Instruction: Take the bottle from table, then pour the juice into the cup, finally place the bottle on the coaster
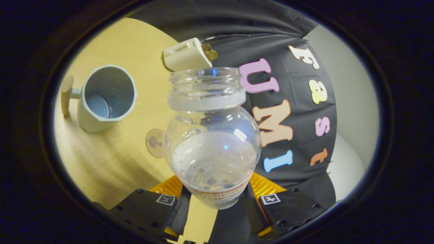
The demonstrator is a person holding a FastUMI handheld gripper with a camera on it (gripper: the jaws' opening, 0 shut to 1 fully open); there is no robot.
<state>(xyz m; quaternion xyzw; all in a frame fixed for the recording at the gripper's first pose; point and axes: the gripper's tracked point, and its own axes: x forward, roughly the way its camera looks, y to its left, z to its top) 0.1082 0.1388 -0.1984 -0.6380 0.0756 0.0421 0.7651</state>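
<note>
A clear, uncapped bottle with a little pale liquid in it is held between my fingers, lifted off the wooden table. My gripper is shut on the bottle's lower body. The whole scene looks tilted. A pale grey cup with a wooden handle stands on the table beyond and to the left of the bottle; its inside looks empty. A small round brown coaster lies on the table just left of the bottle, partly hidden behind it.
A cream-coloured plug adapter with metal prongs lies on the table beyond the bottle's mouth. The black booth wall hangs to the right, with a pale wall past it.
</note>
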